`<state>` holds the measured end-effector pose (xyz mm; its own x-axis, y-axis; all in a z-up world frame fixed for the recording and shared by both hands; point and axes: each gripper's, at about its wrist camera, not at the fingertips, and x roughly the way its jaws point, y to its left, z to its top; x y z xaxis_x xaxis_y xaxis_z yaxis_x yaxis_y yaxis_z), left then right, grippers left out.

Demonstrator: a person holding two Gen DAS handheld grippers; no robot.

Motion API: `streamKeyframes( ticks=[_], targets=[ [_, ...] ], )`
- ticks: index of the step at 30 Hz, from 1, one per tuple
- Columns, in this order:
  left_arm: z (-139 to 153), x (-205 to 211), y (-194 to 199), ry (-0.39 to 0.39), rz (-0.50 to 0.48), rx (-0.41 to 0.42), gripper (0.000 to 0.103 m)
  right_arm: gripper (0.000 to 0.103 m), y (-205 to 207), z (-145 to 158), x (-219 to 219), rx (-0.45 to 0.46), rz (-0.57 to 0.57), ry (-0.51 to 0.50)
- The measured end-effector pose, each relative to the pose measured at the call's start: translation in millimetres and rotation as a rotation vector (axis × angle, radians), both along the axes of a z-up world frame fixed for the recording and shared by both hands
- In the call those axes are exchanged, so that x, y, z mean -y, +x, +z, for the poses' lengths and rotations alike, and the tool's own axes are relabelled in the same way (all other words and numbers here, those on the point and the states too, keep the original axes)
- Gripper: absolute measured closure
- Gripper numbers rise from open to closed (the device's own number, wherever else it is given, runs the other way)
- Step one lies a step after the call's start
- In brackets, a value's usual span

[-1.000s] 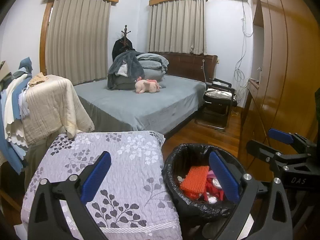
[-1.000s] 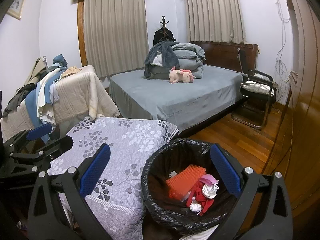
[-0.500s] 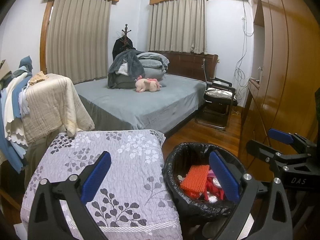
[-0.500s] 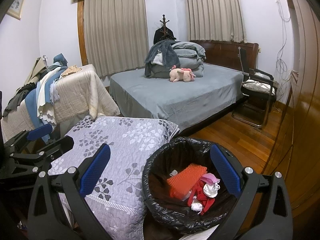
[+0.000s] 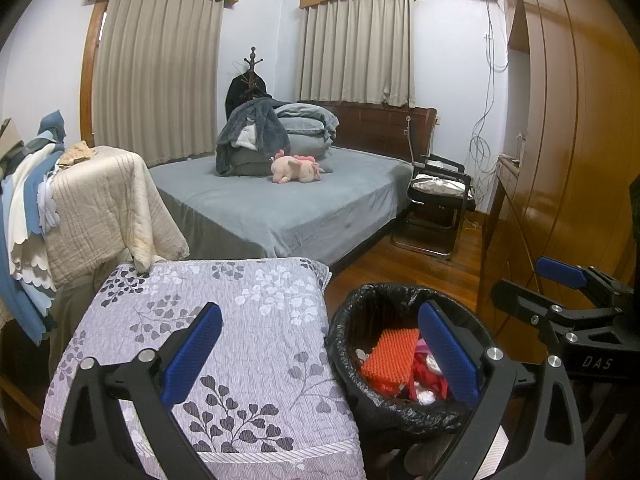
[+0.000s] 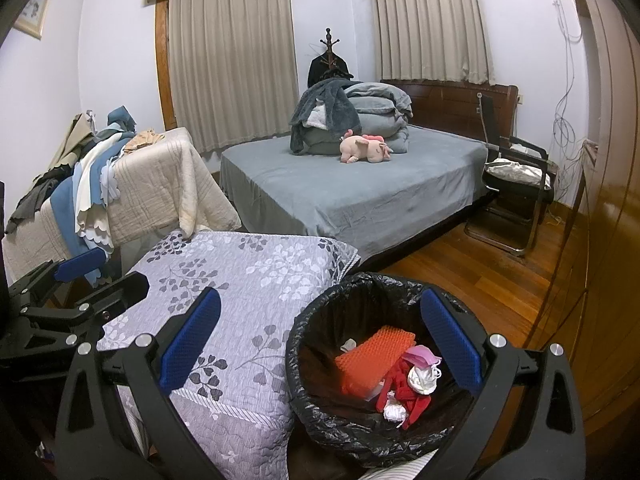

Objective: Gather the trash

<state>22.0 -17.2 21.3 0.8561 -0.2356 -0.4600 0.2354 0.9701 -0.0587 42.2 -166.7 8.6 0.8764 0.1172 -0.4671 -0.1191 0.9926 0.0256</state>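
A bin with a black liner (image 5: 360,320) (image 6: 320,320) stands on the floor beside a floral-quilted surface. It holds an orange foam net (image 5: 390,354) (image 6: 372,354), red scraps (image 6: 404,394) and white and pink crumpled bits (image 6: 422,376). My left gripper (image 5: 320,356) is open and empty, held above the quilt and the bin's left rim. My right gripper (image 6: 320,352) is open and empty above the bin. The right gripper also shows in the left wrist view (image 5: 560,280), and the left gripper in the right wrist view (image 6: 80,272).
The purple floral quilt (image 5: 224,320) (image 6: 240,280) lies left of the bin. A grey bed (image 5: 280,204) with folded bedding and a pink plush (image 5: 296,168) stands behind. A black chair (image 5: 440,200), wooden wardrobe (image 5: 560,160) and wood floor (image 6: 480,280) are to the right. Draped cloths (image 5: 80,208) are left.
Both views have shifted only slightly; the grippers stay open and empty and the bin's contents have not moved.
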Motion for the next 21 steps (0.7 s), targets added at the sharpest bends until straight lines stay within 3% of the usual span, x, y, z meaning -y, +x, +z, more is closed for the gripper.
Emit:
streamKeyframes(
  ticks=[21],
  targets=[
    [-5.3,-0.2,-3.4,-0.004,-0.001,-0.013,0.006,0.006,-0.6,0.5,-1.1,-0.004,-0.001,0.001]
  ],
)
